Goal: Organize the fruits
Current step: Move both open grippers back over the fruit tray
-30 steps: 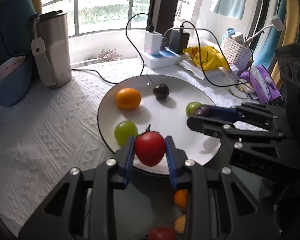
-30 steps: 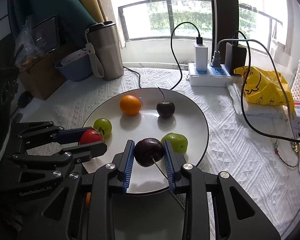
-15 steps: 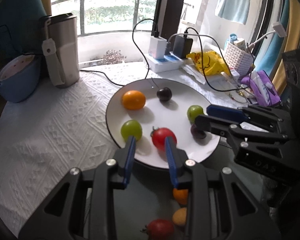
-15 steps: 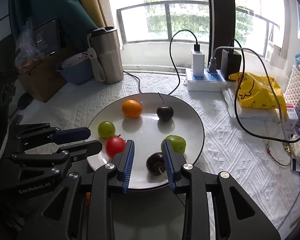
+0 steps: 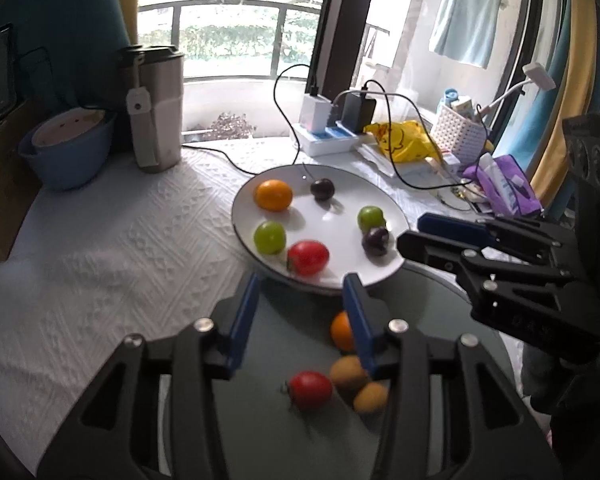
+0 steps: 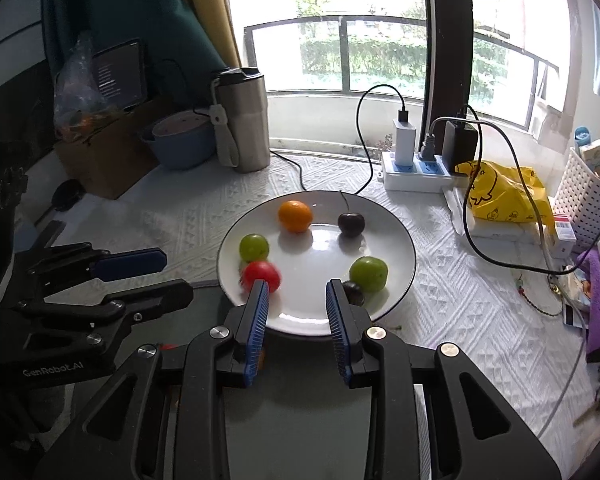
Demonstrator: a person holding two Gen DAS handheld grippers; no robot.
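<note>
While both of my grippers hang just short of the round white plate with a dark rim (image 5: 396, 216), neither one has hold of anything. My left gripper (image 5: 300, 296) stands wide open, its blue-padded fingers (image 5: 244, 312) spread apart over the near edge of the plate, and my right gripper (image 6: 296, 300) is spread just as wide, empty, at the plate's near rim.

Six fruits lie on the plate: a small orange citrus fruit (image 5: 273, 195) and a dark cherry with a thin stem (image 5: 322, 189) at the far side, a round green fruit (image 5: 269, 237) on the left, a red tomato (image 5: 308, 257) near the front edge, and a second green fruit (image 5: 371, 219) touching a dark purple plum-like fruit (image 5: 375, 241) on the right.

On the dark green surface (image 5: 284, 340) beneath my left gripper lie more fruits: another red tomato (image 5: 311, 390), an orange fruit (image 5: 342, 332) partly hidden by my finger, and two yellowish-brown round fruits (image 5: 348, 374).

The plate rests on a white textured cloth (image 5: 100, 264).
</note>
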